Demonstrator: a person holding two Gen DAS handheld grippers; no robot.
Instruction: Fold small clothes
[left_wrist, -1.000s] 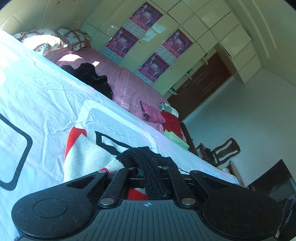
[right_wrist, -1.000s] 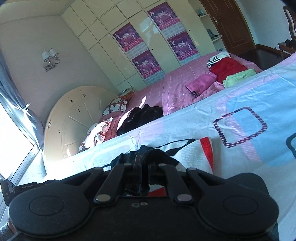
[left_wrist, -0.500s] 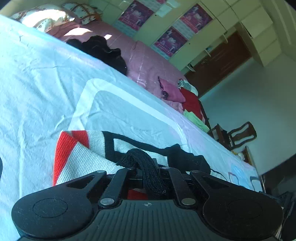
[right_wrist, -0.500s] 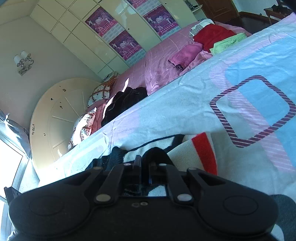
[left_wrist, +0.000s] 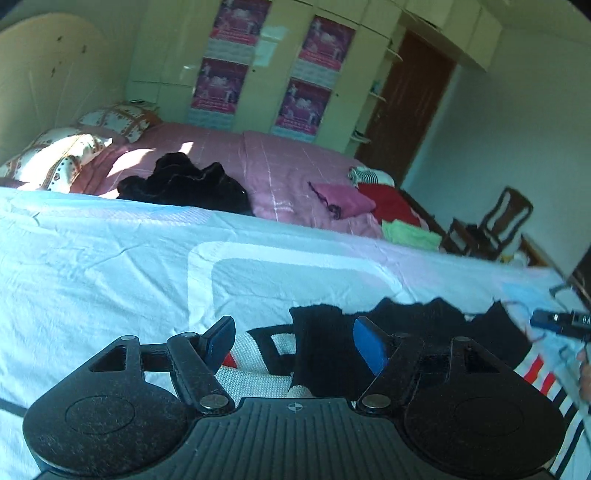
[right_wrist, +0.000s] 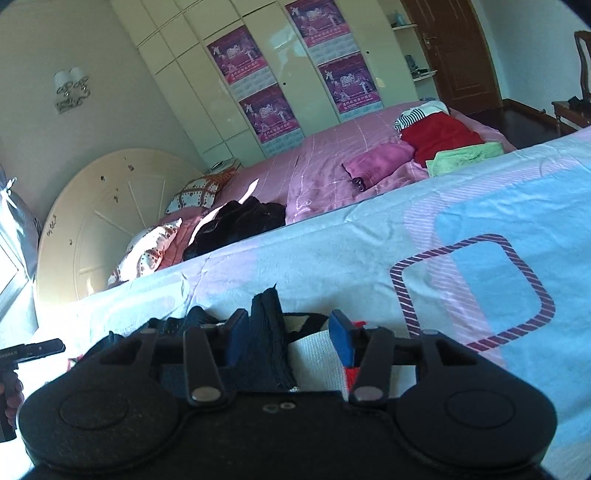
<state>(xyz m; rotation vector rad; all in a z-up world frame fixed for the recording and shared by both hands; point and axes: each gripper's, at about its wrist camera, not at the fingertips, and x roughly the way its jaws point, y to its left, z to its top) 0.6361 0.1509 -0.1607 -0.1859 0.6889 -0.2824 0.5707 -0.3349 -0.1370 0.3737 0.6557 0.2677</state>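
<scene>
A knitted sweater (left_wrist: 258, 373) in white, red and black lies on the light blue bed sheet (left_wrist: 110, 273) right in front of both grippers. In the left wrist view, its black edge (left_wrist: 319, 350) stands up between the blue pads (left_wrist: 369, 345) of my left gripper (left_wrist: 295, 341); the jaws are opening and neither pad presses it. My right gripper (right_wrist: 289, 338) is opening too. A black fold of the sweater (right_wrist: 267, 332) stands between its pads, close to the left one, with white knit (right_wrist: 314, 358) behind. The rest of the sweater is hidden under the gripper bodies.
Beyond the sheet, a pink quilt (left_wrist: 280, 166) carries a black garment heap (left_wrist: 184, 182) and pink (left_wrist: 343, 199), red (left_wrist: 391, 203) and green (left_wrist: 410, 234) clothes. Pillows (left_wrist: 55, 158) lie far left. A wardrobe with posters (right_wrist: 266, 110), a door (right_wrist: 454, 51) and a chair (left_wrist: 495, 225) stand behind.
Both grippers were shut on the sweater's black edge and have now let it go, jaws spread apart. Both sank closer to the bed, and the left view rolled level.
</scene>
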